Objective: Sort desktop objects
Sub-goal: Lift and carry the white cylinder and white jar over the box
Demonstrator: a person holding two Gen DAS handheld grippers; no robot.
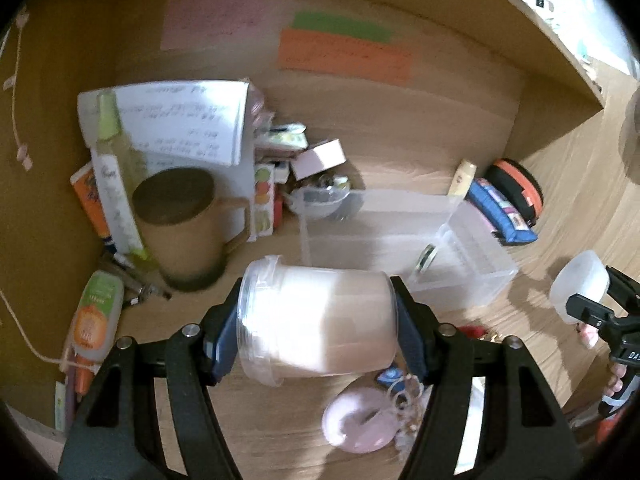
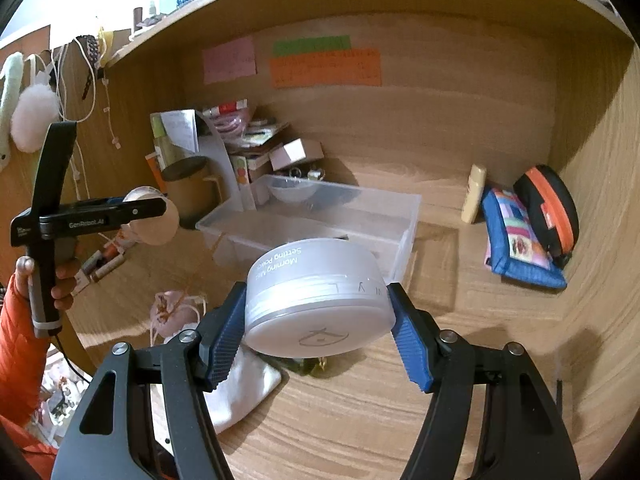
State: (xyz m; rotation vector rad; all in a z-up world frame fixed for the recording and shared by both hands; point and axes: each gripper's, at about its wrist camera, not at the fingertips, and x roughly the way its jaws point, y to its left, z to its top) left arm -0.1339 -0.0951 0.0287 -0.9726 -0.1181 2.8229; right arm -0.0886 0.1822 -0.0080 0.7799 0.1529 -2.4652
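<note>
Nearest me, my right gripper point(image 2: 316, 316) clamped the white powder jar point(image 2: 316, 304), just short of the clear bin point(image 2: 404, 216); my left gripper point(image 1: 316, 320) pinched a frosted tub point(image 1: 316, 316) sideways, long axis across the fingers, equally near the bin.

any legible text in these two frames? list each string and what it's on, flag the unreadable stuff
"Morning Mis..." over "Setting Pow...", both cut off: white jar in the right gripper.
"V": same jar's side band.
"GenRobot.AI": left gripper body.
"DAS", cut off: right gripper body, in the left view.
Too blurred to read: handwritten sheet, pink note, orange note, green note, bottle label.
</note>
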